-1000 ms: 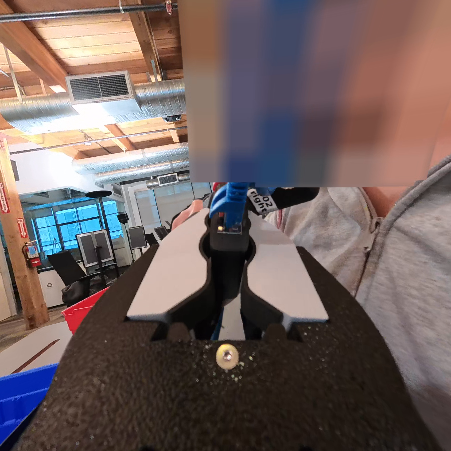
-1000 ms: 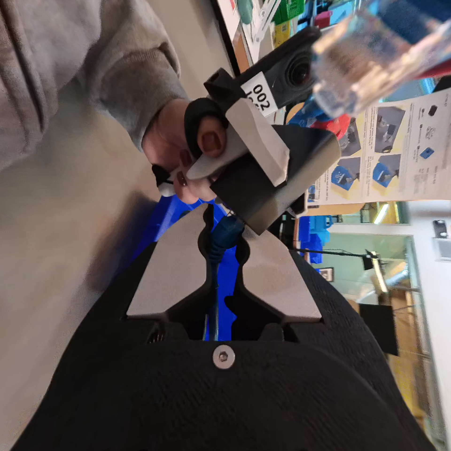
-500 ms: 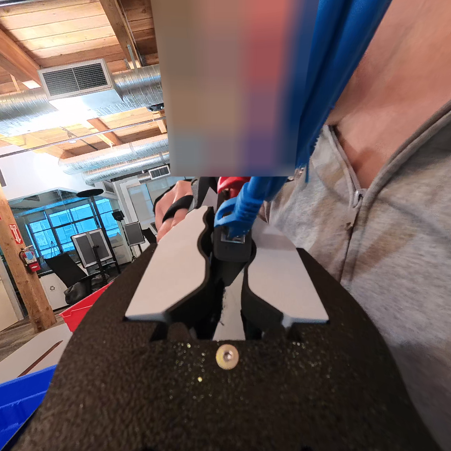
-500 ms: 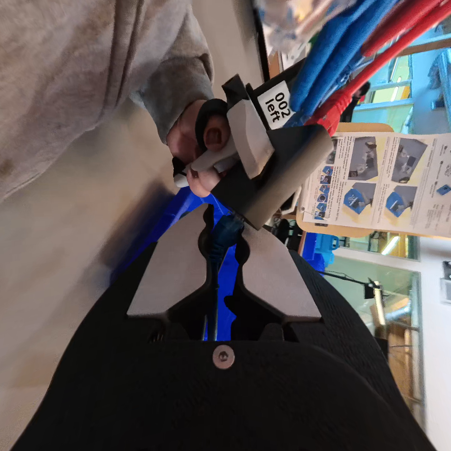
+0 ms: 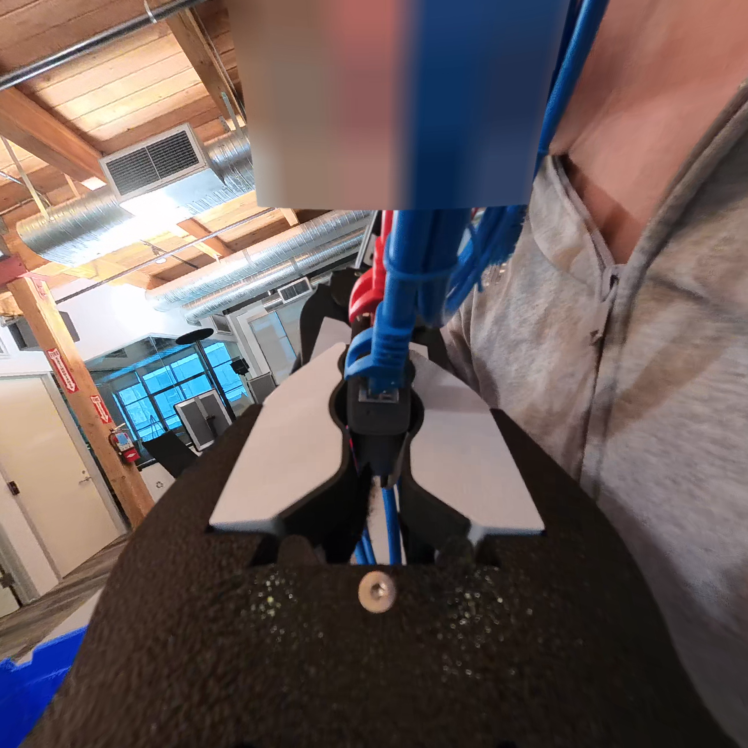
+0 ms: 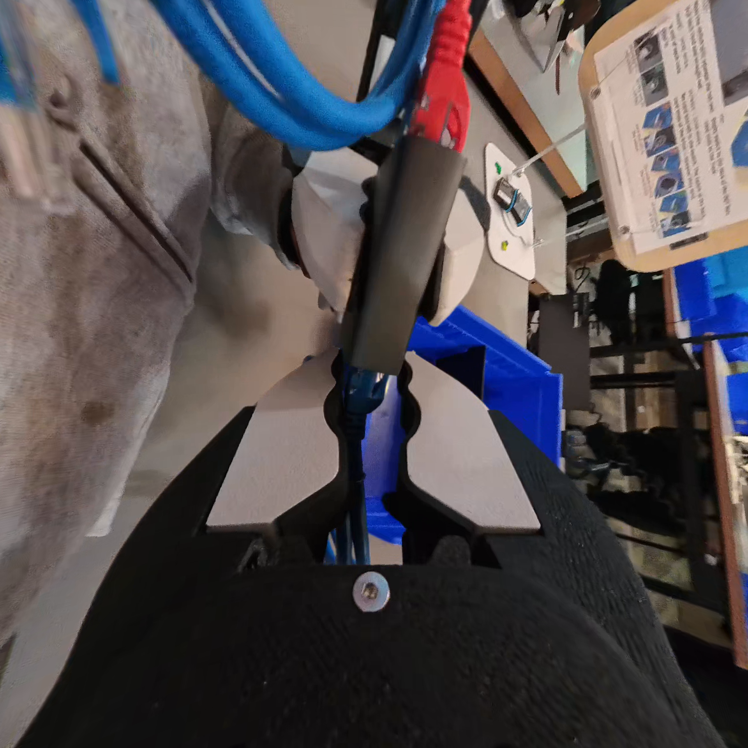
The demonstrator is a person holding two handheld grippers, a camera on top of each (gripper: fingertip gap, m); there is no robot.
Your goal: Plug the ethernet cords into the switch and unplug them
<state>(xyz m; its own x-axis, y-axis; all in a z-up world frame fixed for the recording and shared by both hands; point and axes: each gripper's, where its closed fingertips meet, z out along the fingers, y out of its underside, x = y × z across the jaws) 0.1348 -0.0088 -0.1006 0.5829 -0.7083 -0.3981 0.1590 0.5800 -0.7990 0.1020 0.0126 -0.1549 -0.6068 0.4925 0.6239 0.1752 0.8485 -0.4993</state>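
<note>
A black coupler block (image 5: 378, 417) sits pinched between the closed jaws of the left gripper (image 5: 376, 404), its socket facing away from the camera, seemingly so that a plug can enter it; a blue network-cable plug (image 5: 378, 360) is seated in that socket. The right gripper (image 6: 370, 388) has its jaws drawn in on the blue cable (image 6: 358, 404) just behind a plug at the block's other end. Both grippers are raised close to the person's grey sweatshirt (image 5: 607, 364), tip to tip, the left pointing steeply upward. A blue cable bundle (image 6: 283, 89) and a red plug (image 6: 443, 101) hang just beside; a blue bin (image 6: 506, 384) lies behind.
</note>
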